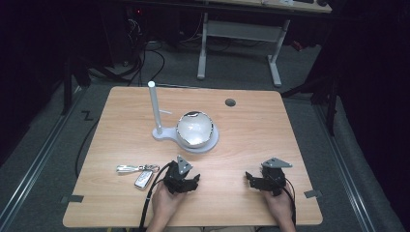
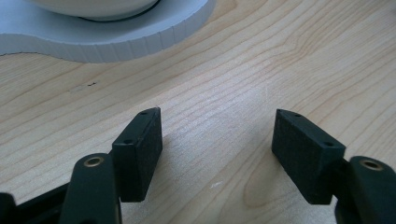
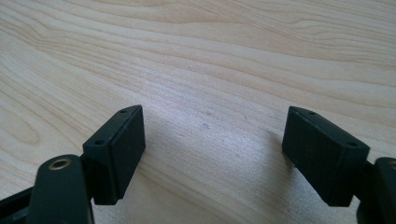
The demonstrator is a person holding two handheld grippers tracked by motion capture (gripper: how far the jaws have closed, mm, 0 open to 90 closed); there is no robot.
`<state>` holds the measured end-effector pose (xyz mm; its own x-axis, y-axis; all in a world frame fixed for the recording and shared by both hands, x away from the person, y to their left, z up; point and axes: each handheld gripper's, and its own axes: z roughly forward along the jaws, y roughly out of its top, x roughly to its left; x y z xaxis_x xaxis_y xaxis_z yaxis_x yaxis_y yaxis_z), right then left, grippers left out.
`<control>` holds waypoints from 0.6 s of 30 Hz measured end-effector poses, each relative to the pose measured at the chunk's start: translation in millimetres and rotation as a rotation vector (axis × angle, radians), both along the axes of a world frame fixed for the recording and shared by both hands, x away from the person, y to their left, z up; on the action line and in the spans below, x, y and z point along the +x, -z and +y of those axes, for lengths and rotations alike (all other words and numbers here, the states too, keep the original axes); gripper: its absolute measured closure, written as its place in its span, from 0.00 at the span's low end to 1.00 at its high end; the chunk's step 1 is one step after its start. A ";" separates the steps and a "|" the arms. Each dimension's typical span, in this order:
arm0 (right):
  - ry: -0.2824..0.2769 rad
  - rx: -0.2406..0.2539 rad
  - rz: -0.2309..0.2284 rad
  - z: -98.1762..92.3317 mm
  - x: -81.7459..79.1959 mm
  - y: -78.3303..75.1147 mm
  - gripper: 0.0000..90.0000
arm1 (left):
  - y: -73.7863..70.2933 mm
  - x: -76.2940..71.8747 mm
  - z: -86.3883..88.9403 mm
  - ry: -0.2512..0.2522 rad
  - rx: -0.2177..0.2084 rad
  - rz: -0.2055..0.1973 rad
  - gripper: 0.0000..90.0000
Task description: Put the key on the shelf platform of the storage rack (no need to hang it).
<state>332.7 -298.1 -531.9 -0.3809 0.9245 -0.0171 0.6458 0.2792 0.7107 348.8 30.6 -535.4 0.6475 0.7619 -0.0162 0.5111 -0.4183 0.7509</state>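
Near the front edge of the wooden table (image 1: 251,121), the left gripper (image 1: 189,181) rested in a hand (image 1: 164,200), a little left of the middle. Its two black jaws stood wide apart with nothing between them, just bare wood, as the left gripper view (image 2: 217,140) showed. Close to the front right corner, the right gripper (image 1: 254,180) sat in the other hand (image 1: 280,205). Its jaws were wide apart too, and they held nothing; the right gripper view (image 3: 212,142) showed plain wood between the pads. The two grippers were well apart from each other. Beside the left gripper, toward the left edge of the table, lay a bunch of keys (image 1: 138,173) with a silver clip and a small car key. The keys were near the gripper but not touching it. Around the middle of the table stood a white stand (image 1: 167,134) with a flat base and a tall thin pole (image 1: 153,108) that went straight up. A shiny round bowl (image 1: 194,128) sat on the base, right of the pole. The curved edge of that base (image 2: 140,42) showed at the top of the left gripper view, near the jaws but apart from them. A small dark round hole (image 1: 230,102) was in the table close to the back edge.
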 end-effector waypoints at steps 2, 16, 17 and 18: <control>0.000 0.001 -0.001 0.1 0.0 0.1 0.24 | 0.0 0.1 0.1 -0.001 -0.002 0.001 0.38; 0.000 0.000 0.000 0.0 0.0 0.0 0.24 | -0.1 -0.9 -1.3 -0.015 0.005 -0.001 0.37; 0.000 0.000 0.000 0.0 0.0 0.0 0.24 | -0.1 -0.9 -1.2 -0.015 0.006 -0.001 0.37; 0.000 0.000 0.000 0.0 0.0 0.0 0.24 | -0.1 -1.0 -1.3 -0.016 0.004 -0.001 0.37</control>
<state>332.7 -298.0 -531.9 -0.3807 0.9246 -0.0168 0.6459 0.2788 0.7107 347.8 29.3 -535.3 0.6355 0.7720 -0.0125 0.5171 -0.4136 0.7494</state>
